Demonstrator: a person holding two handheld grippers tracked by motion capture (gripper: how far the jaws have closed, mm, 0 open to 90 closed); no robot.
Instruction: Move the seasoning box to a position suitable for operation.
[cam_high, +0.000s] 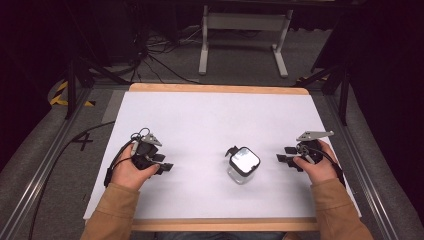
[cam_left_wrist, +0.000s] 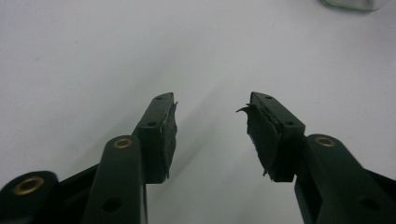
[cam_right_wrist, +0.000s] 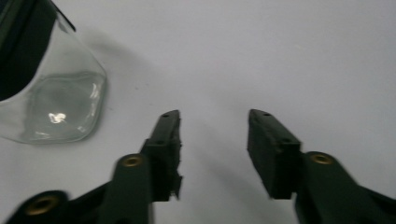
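A glass jar (cam_high: 243, 165) stood upright between the spread left gripper (cam_high: 166, 163) and spread right gripper (cam_high: 283, 160), perhaps nearer the right.

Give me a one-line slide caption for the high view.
Two hand-held grippers, left and right, rest open either side of a lidded glass jar on a white table.

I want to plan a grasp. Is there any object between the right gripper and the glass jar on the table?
Nothing visible. Bare white table lies between the right gripper and the glass jar. Its jaws stand open and empty.
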